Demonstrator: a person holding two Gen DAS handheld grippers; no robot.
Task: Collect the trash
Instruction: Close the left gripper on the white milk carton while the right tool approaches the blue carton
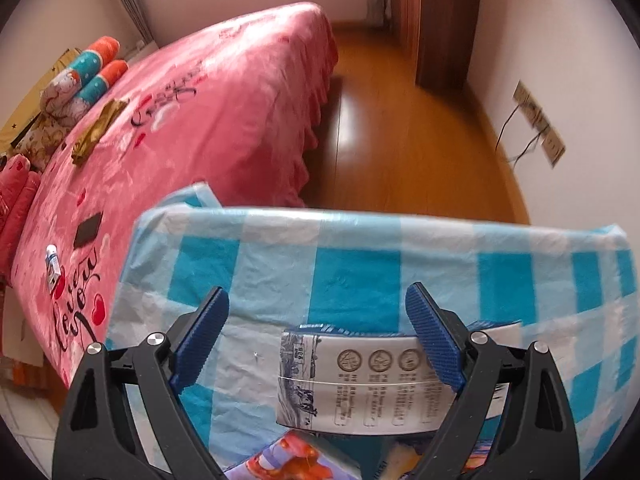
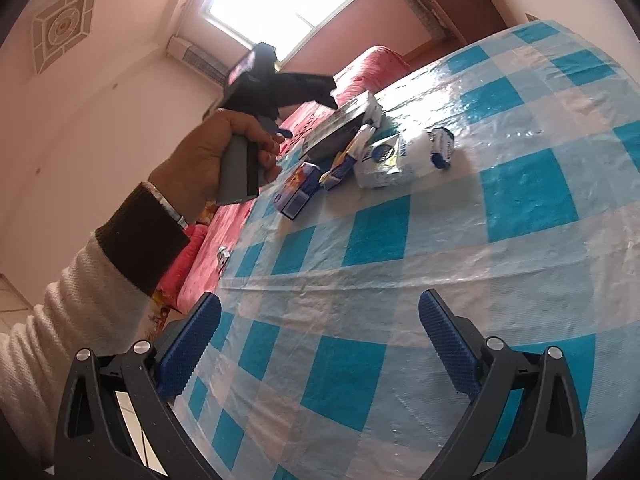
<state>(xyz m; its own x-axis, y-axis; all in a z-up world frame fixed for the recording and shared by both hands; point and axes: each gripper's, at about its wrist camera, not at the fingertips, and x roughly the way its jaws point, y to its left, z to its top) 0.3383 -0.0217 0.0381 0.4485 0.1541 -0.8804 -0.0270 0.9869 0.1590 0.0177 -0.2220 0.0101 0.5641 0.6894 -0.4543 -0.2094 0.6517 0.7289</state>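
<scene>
My left gripper (image 1: 316,320) is open over a blue-and-white checked tablecloth (image 1: 360,268). A grey-white milk carton (image 1: 360,384) lies between its blue pads, touching the right pad (image 1: 434,340). A colourful box (image 1: 296,460) lies below it. In the right wrist view my right gripper (image 2: 320,328) is open and empty above the cloth (image 2: 400,280). Far across the table lie several cartons: the grey carton (image 2: 340,124), a white crumpled carton (image 2: 396,156), a blue box (image 2: 298,192). The left gripper (image 2: 280,84) hovers by them in the person's hand.
A bed with a pink cover (image 1: 192,120) stands left of the table, with a small carton (image 1: 52,268), a black phone (image 1: 88,230) and a brown cloth (image 1: 96,128) on it. Wooden floor (image 1: 400,140) and a wardrobe (image 1: 432,20) lie beyond.
</scene>
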